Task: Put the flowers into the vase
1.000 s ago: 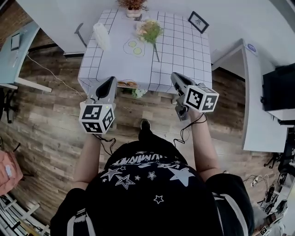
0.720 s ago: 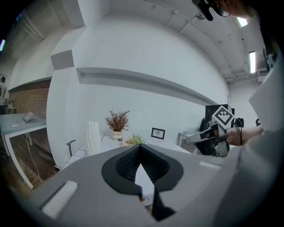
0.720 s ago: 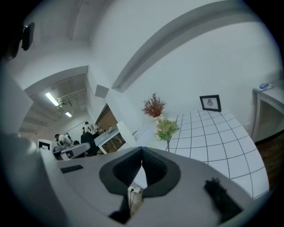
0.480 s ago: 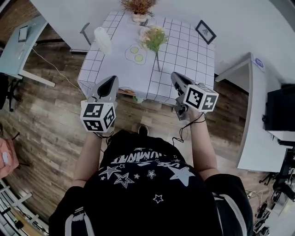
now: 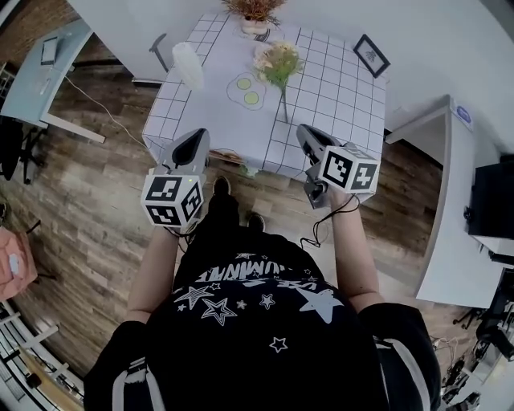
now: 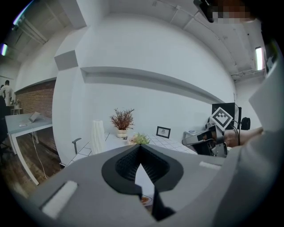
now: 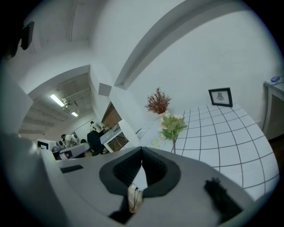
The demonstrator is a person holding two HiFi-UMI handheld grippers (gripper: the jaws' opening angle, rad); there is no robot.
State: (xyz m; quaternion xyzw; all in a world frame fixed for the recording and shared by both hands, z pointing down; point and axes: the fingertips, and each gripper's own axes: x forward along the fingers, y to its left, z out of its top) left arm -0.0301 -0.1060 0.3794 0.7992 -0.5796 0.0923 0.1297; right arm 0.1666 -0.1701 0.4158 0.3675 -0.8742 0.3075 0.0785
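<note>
Flowers: a small bouquet (image 5: 279,60) of pale blooms and green leaves lies flat on the table (image 5: 337,96). The heads point to the far side and the single stem runs back toward the near edge. Neither gripper touches it.
Vase: a tall white vase (image 5: 189,66) stands upright near the table's left edge, apart from the bouquet.
Between them: a pale mat with two green discs (image 5: 246,88) lies just left of the stem.
Far edge: a potted dried plant (image 5: 254,10) with reddish-brown sprigs stands at the back. A small black picture frame (image 5: 371,56) sits near the far right corner.
Surface: the table wears a white cloth with a thin dark grid, which hangs over the near edge.
Left gripper (image 5: 197,135): its jaws are pressed together with nothing in them. It is held short of the table's near left corner, pointing toward the table.
Right gripper (image 5: 303,130): its jaws are likewise closed and empty. In the head view its tip shows near the stem's end.
Person: black shirt with white stars (image 5: 265,321), standing before the table.
Room: a brown wood-plank floor (image 5: 88,209) and a white wall behind the table. A light-blue desk (image 5: 40,76) is at the left, and a white counter (image 5: 446,201) at the right has a black box (image 5: 491,189) beyond it. The right gripper view shows people at desks under strip lights farther off.
</note>
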